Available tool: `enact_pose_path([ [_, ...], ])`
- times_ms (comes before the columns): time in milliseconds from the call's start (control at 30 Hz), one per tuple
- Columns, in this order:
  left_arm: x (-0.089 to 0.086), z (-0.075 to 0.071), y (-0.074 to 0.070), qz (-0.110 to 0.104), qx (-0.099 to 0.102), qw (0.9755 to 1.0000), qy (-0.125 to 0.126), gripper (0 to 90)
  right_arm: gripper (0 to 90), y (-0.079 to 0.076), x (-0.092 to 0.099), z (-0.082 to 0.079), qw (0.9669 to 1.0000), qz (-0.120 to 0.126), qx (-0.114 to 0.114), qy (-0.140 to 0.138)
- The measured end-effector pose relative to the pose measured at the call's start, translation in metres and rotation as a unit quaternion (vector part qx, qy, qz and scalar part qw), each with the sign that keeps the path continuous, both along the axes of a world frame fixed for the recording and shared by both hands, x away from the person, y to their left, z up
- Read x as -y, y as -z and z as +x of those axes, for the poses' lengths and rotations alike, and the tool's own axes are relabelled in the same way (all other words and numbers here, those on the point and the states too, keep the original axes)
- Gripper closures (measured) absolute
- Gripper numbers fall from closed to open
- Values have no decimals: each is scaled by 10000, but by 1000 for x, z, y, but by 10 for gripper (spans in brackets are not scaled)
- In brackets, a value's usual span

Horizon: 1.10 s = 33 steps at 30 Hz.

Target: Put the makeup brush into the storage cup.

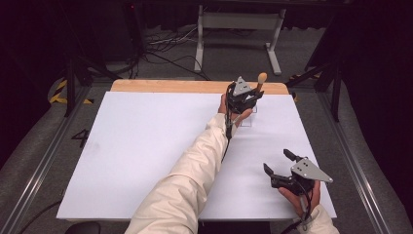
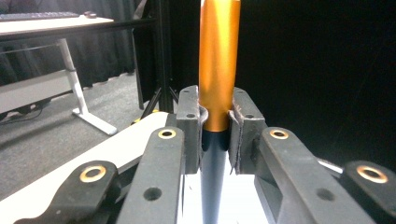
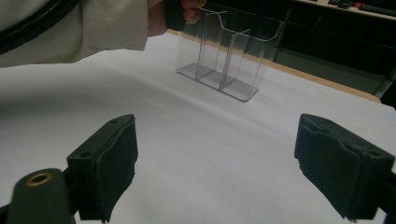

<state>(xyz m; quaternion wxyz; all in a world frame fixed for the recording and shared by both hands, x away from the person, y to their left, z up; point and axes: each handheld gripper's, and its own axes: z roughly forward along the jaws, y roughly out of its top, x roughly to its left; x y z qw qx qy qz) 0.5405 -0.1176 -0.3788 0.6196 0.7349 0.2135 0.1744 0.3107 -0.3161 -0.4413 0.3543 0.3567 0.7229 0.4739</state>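
Note:
My left gripper [image 1: 245, 97] is at the table's far edge, shut on a brush [image 1: 261, 79] with a tan tip that sticks up and to the right. In the left gripper view the pads [image 2: 240, 123] clamp the brush [image 2: 219, 56] where its orange sleeve meets the dark handle, which runs down between the jaws. A clear acrylic holder [image 3: 229, 51] with three compartments stands just below that hand; in the high view the holder [image 1: 246, 120] is faint. My right gripper [image 1: 278, 164] rests near the front right, open with nothing between its fingers [image 3: 107, 163].
The white table top [image 1: 146, 146] has a wooden strip [image 1: 185, 87] along its far edge. Beyond it are floor cables [image 1: 160, 48] and a white desk frame [image 1: 238, 29]. Metal rails [image 1: 350, 161] run along both sides of the table.

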Motion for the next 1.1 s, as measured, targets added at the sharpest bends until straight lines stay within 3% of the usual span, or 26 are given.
enact_pose_path([
  [567, -6, -6, 2, 49, -49, 10000, 69, 765, 150, 1, 0, 1, 10000, -33, -52, 16],
  [833, -18, -15, 0, 119, 22, 9999, 121, 672, 150, 2, -1, 1, 10000, -34, -62, 14],
  [1100, -43, -28, -10, 142, 197, 9996, 161, 545, 150, 1, -1, 1, 10000, -52, -42, 23],
])
